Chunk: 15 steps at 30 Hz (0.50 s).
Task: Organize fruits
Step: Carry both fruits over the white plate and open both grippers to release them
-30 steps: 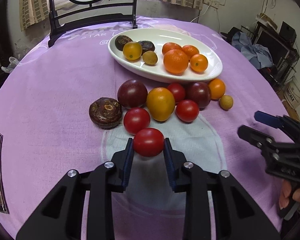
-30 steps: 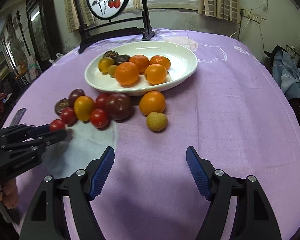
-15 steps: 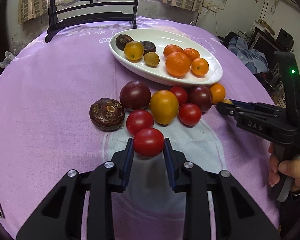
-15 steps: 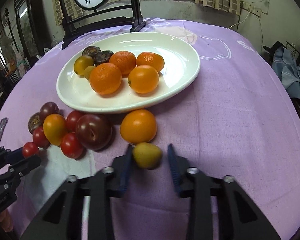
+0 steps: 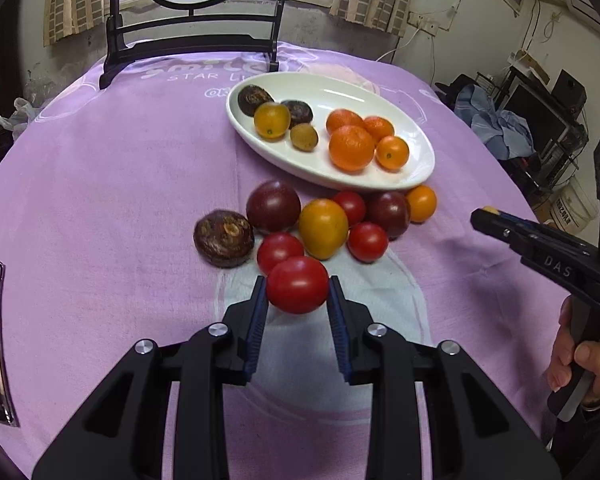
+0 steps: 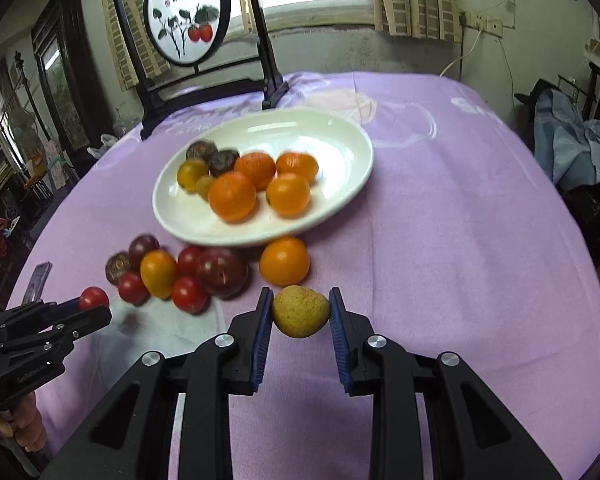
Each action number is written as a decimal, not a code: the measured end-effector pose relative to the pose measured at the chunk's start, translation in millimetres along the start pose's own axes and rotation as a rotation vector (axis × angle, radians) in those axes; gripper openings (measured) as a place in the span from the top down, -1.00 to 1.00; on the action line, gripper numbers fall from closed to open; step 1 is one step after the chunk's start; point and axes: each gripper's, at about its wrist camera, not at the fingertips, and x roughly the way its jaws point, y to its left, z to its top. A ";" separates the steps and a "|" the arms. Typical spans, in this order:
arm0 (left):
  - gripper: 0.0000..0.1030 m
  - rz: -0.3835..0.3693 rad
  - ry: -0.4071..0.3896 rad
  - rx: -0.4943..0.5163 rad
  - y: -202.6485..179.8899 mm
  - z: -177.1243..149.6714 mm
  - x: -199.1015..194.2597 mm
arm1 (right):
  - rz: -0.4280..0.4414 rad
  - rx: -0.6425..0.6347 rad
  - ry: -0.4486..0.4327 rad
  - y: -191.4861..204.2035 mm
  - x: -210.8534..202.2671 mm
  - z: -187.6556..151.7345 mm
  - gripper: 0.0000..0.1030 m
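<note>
A second ago the right gripper (image 6: 300, 312) stood wide apart over bare cloth; now its pads are clamped on the yellow fruit (image 6: 299, 311), which then lay on the cloth below the lone orange (image 6: 285, 261). In the right wrist view that fruit sits at lower centre, pinched from both sides, and the background there is slightly blurred. The left gripper (image 5: 298, 286) has kept its clamp on the red tomato (image 5: 297, 285) throughout, at lower centre of the left wrist view, just below the pile.

The white dish (image 5: 416, 168) lies in the upper middle of both views on the purple cloth (image 5: 100, 184). In it are four orange fruits at the right end and, at the left end, two dark brown ones, a yellow-orange tomato and a small olive-coloured fruit. Below the dish, on the cloth, lies a cluster: two dark purple tomatoes, a yellow-orange one, three red ones and a brown water chestnut (image 5: 224, 238) at its left edge. The lone orange rests at the cluster's right end, just beside the dish rim.

A hand (image 5: 580, 360) at the right edge of the left wrist view holds the right gripper's handle. A chair back (image 6: 188, 28) with a painted round panel stands beyond the table, in the upper part of the frame.
</note>
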 end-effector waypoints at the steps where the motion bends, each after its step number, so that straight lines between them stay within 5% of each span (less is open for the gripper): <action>1: 0.44 0.004 -0.009 0.012 -1.0 5.0 -3.3 | 0.000 -0.008 -0.017 -0.3 -3.7 7.3 0.45; 8: 0.44 0.013 -0.047 0.065 -11.9 58.3 -3.4 | -0.002 -0.050 -0.070 4.1 1.4 50.0 0.45; 15: 0.44 0.013 -0.006 0.027 -17.7 125.4 52.6 | 0.035 -0.014 -0.067 0.0 41.3 94.5 0.44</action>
